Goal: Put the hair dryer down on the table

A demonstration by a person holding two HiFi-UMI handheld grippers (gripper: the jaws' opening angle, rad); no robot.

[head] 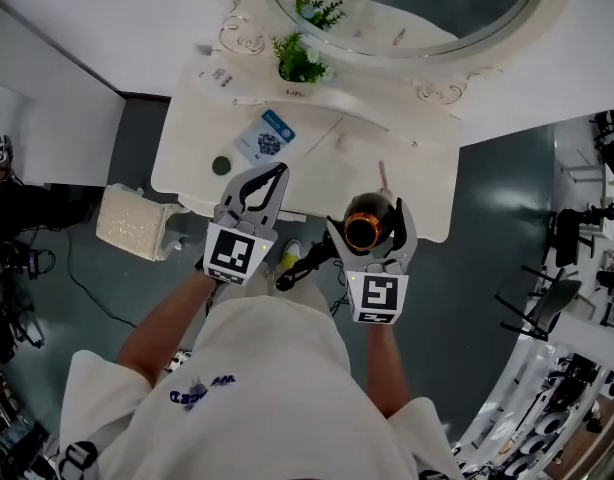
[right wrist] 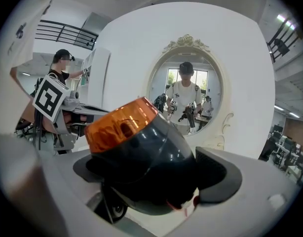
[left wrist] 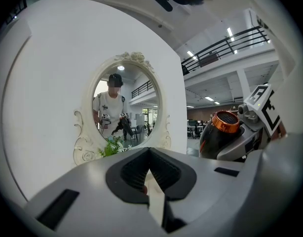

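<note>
A black hair dryer [head: 368, 230] with an orange ring at its end is clamped between the jaws of my right gripper [head: 372, 226]; its dark handle [head: 305, 264] hangs down to the left. It hovers over the front edge of the white dressing table [head: 407, 183]. In the right gripper view the hair dryer [right wrist: 141, 154] fills the space between the jaws of that gripper [right wrist: 151, 181]. My left gripper [head: 267, 176] is beside it on the left, shut and holding nothing. In the left gripper view my left gripper [left wrist: 149, 152] has its pads meeting, and the hair dryer [left wrist: 221, 136] is at the right.
On the table lie a blue-and-white packet [head: 264, 135], a dark green disc [head: 221, 165] and a thin pink item [head: 382, 173]. A small plant [head: 299, 60] stands before the oval mirror [head: 407, 13]. A cream box [head: 135, 223] sits on the floor at the left.
</note>
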